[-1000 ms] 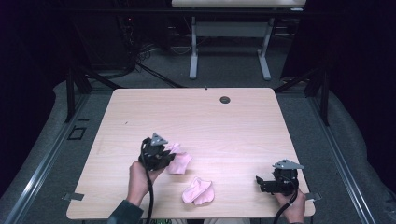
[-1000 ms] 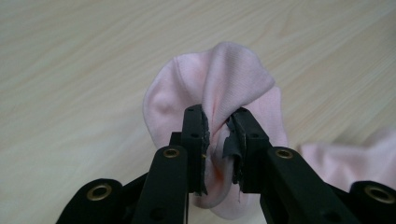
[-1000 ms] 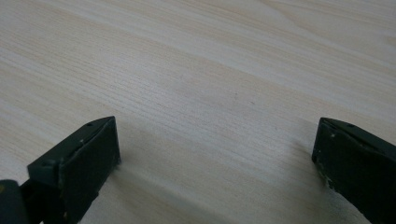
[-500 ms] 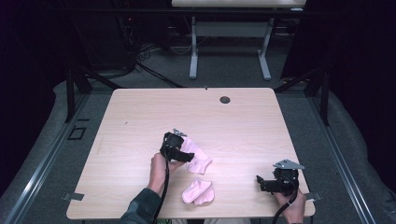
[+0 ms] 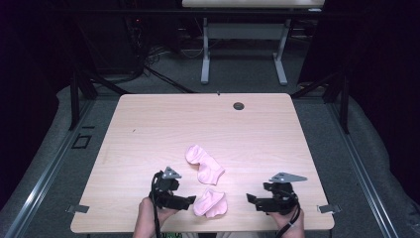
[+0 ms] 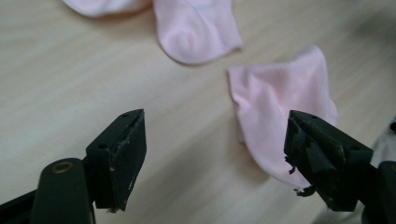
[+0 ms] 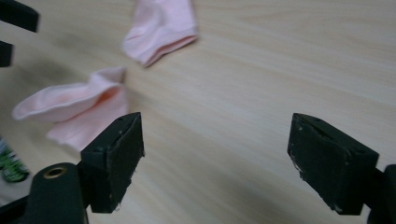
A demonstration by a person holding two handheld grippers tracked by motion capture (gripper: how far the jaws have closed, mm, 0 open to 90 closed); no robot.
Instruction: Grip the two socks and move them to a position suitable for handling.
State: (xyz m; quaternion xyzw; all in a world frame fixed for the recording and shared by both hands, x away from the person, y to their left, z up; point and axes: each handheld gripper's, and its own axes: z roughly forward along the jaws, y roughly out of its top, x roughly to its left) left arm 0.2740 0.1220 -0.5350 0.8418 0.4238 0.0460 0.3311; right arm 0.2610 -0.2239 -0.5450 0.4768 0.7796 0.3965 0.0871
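Between my left tool (image 5: 190,201) and my right tool (image 5: 252,199) lies the near sock (image 5: 210,203), just beside the left one at its 3 o'clock, blocking a straight sweep across. The far sock (image 5: 204,163) sits at 12 o'clock from the near one, apart from it by a narrow strip of bare desk (image 5: 148,129). Beyond it the desk is open up to a small dark cap (image 5: 238,105) at the far edge. My right tool has bare wood ahead of it.

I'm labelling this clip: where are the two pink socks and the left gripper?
Far sock (image 5: 204,163), high view: its middle.
Near sock (image 5: 211,203), high view: its middle.
Left gripper (image 5: 190,201), high view: between its jaw tips.
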